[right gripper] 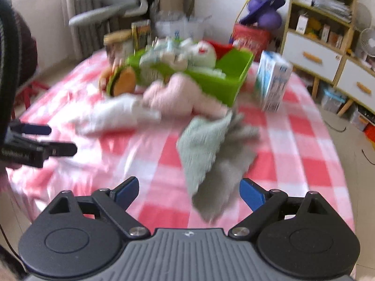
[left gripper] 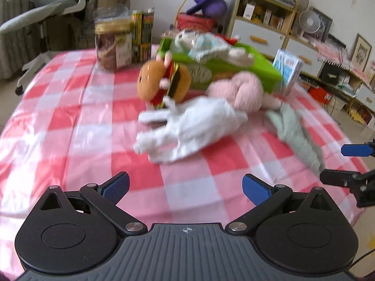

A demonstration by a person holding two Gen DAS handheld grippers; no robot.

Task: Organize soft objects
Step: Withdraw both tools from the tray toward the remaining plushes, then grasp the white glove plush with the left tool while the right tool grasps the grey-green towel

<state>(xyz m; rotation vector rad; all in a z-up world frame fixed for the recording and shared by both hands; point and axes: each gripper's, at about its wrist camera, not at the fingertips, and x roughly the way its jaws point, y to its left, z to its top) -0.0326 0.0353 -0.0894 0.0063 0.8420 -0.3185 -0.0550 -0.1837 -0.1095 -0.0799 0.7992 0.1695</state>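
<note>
A white cloth [left gripper: 187,128] lies mid-table, with a burger plush [left gripper: 163,82] and a pink plush [left gripper: 239,91] behind it and a grey-green towel [left gripper: 293,131] to its right. A green bin [left gripper: 225,68] at the back holds soft items. My left gripper [left gripper: 185,187] is open and empty, just short of the white cloth. My right gripper [right gripper: 187,193] is open and empty; the towel [right gripper: 211,154] reaches down between its fingers. The white cloth [right gripper: 117,114], pink plush [right gripper: 178,96], burger [right gripper: 121,82] and bin [right gripper: 229,82] show beyond. Each gripper shows in the other's view [left gripper: 344,161] [right gripper: 54,138].
The table wears a pink-and-white checked cover [left gripper: 93,117]. A jar [left gripper: 112,44] and dark packets [left gripper: 143,37] stand at the back left, a blue-white carton [left gripper: 288,70] by the bin. A chair [left gripper: 42,11] and shelves [left gripper: 269,11] stand beyond the table.
</note>
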